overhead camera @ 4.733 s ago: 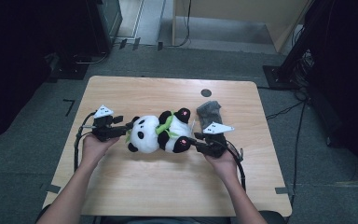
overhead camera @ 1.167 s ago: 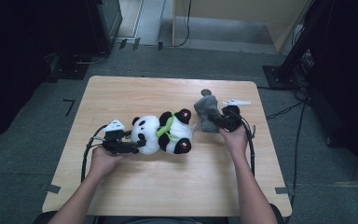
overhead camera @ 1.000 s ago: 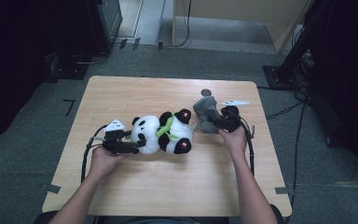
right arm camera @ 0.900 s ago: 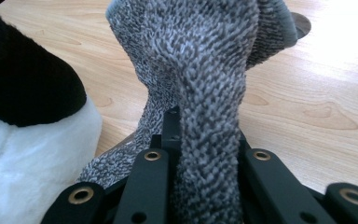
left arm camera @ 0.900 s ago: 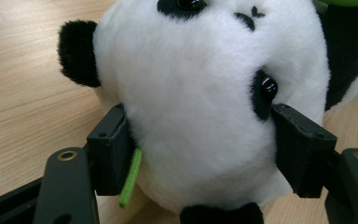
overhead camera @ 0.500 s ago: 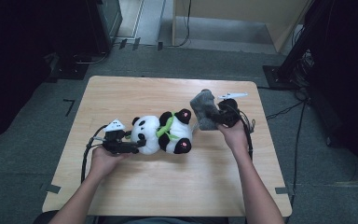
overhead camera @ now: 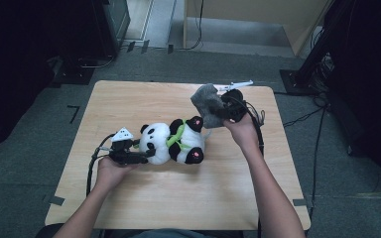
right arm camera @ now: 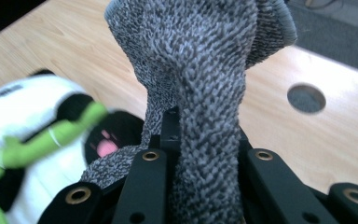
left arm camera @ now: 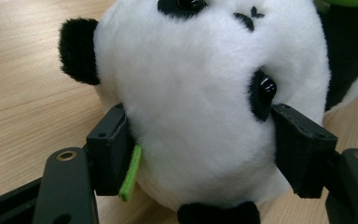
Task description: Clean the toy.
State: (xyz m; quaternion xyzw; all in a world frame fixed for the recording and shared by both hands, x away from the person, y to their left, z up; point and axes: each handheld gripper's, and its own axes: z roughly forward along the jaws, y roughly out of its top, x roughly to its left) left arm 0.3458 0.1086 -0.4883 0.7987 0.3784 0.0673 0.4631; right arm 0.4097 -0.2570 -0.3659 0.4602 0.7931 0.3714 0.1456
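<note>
High view looks down; tool views close on panda

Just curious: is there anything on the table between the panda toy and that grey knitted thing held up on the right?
No. In the high view, only bare table lies between the panda and the grey sock, which the right gripper holds raised.

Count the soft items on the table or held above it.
2. A panda toy lies mid-table, its head clamped by the left gripper. A grey knit cloth hangs pinched in the right gripper, above the table's far right.
</note>
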